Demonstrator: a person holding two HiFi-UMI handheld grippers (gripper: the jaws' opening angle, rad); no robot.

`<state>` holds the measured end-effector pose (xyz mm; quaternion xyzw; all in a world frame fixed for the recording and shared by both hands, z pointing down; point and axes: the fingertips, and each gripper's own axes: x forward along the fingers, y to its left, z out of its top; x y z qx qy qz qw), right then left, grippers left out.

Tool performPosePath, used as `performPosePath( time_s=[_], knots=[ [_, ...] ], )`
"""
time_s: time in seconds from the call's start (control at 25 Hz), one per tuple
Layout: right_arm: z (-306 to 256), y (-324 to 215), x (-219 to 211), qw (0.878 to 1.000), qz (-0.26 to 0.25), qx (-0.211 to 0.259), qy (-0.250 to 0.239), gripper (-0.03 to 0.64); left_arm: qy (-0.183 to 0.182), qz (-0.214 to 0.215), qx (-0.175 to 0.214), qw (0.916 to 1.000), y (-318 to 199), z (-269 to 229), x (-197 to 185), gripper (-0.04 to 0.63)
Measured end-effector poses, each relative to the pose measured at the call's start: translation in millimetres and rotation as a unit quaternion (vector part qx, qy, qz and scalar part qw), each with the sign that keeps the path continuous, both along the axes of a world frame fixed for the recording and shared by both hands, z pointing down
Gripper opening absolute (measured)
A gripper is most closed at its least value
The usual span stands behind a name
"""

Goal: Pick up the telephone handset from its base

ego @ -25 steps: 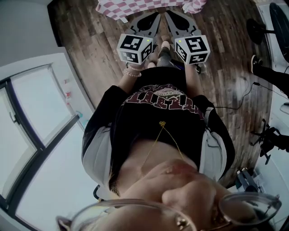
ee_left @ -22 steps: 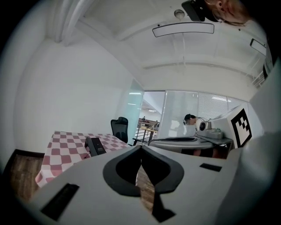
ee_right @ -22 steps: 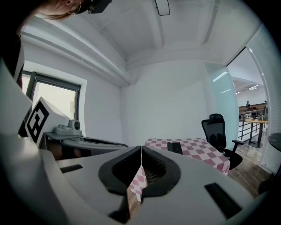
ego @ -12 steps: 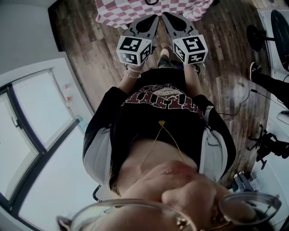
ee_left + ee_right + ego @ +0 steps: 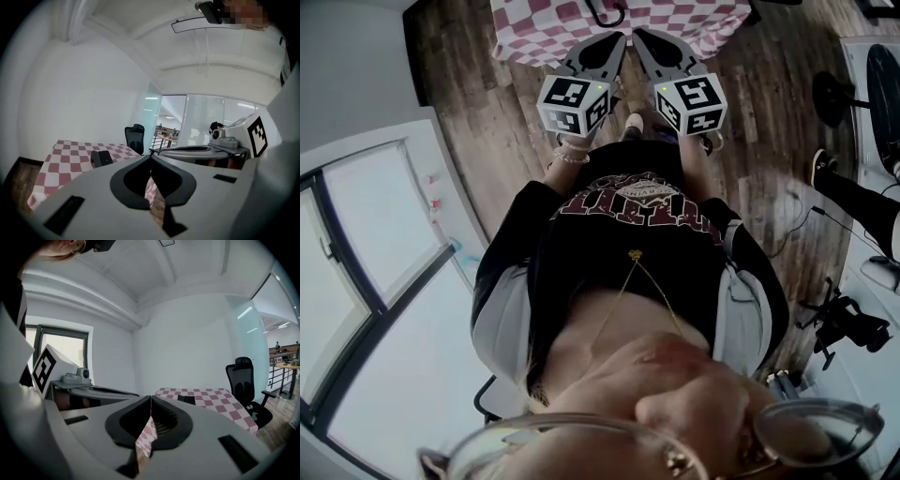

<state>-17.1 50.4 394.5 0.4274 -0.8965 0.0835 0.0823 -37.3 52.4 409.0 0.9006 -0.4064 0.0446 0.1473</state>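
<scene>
A dark telephone (image 5: 101, 158) sits on a table with a pink-and-white checked cloth (image 5: 70, 157). It also shows as a small dark block (image 5: 186, 399) in the right gripper view and as a dark shape (image 5: 605, 13) at the top of the head view. My left gripper (image 5: 617, 39) and right gripper (image 5: 639, 36) are held side by side in front of the person's body, short of the table's near edge. Both point at the table, jaws shut with nothing between them. The left jaw tips (image 5: 150, 157) and the right jaw tips (image 5: 151, 397) meet in a closed line.
A black office chair (image 5: 246, 380) stands beside the table, also seen as the chair (image 5: 135, 137). Wooden floor (image 5: 487, 103) lies below. A white window wall (image 5: 384, 244) runs along the left. A cable (image 5: 797, 211) and a black stand (image 5: 844, 323) are on the floor at right.
Both grippers have moved forward together toward the checked table. More of the table now shows at the top of the head view. The jaws stay shut.
</scene>
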Motion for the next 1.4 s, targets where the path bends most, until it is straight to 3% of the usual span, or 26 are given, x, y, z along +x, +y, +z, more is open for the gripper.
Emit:
performPosePath(
  time_s=[0.56, 1.0, 1.4],
  knots=[
    [4, -39, 42, 1.000, -0.030, -0.001, -0.004, 0.018, -0.007, -0.024, -0.003, 0.9997, -39, 8, 43, 0.011],
    [11, -54, 41, 0.999, -0.035, -0.009, -0.008, 0.018, -0.007, -0.031, -0.016, 0.9994, -53, 16, 39, 0.011],
    [8, -88, 33, 1.000, -0.022, -0.008, -0.006, 0.018, -0.011, -0.011, -0.013, 0.9998, -88, 13, 35, 0.011]
  ],
)
